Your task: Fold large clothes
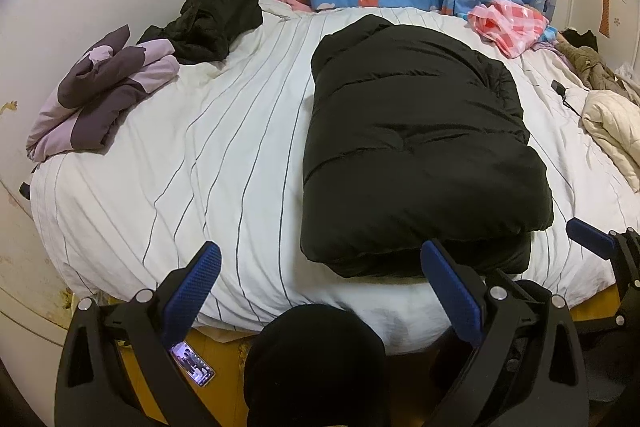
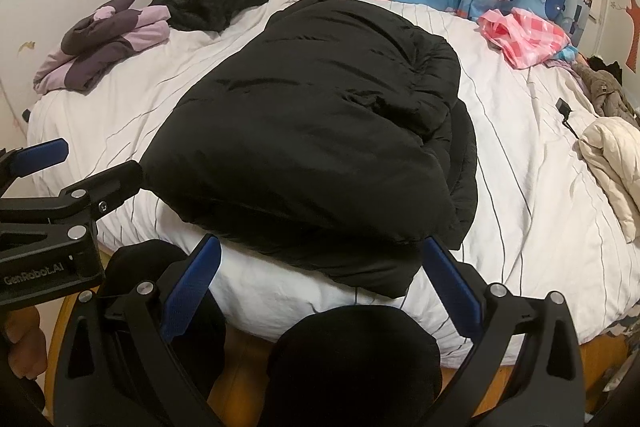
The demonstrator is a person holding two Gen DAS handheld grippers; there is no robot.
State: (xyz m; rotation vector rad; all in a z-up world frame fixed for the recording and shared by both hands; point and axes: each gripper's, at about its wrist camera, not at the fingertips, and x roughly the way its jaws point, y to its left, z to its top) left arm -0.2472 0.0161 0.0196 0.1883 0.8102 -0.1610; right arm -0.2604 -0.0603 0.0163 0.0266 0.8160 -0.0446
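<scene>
Black jacket (image 2: 312,147) already folded into a bundle, lying just ahead of right gripper (image 2: 320,287) and left gripper (image 1: 320,291); both spread wide, empty. Other black garment (image 1: 216,15) far ahead-left, apparently unfolded.

A bed under a white, thin-striped duvet (image 1: 224,147) carries a folded black puffer coat (image 1: 416,147) — plus a purple jacket (image 1: 100,95), a crumpled black garment (image 1: 212,19), pink checked cloth (image 1: 508,23) and a cream quilted coat (image 1: 612,131).
</scene>
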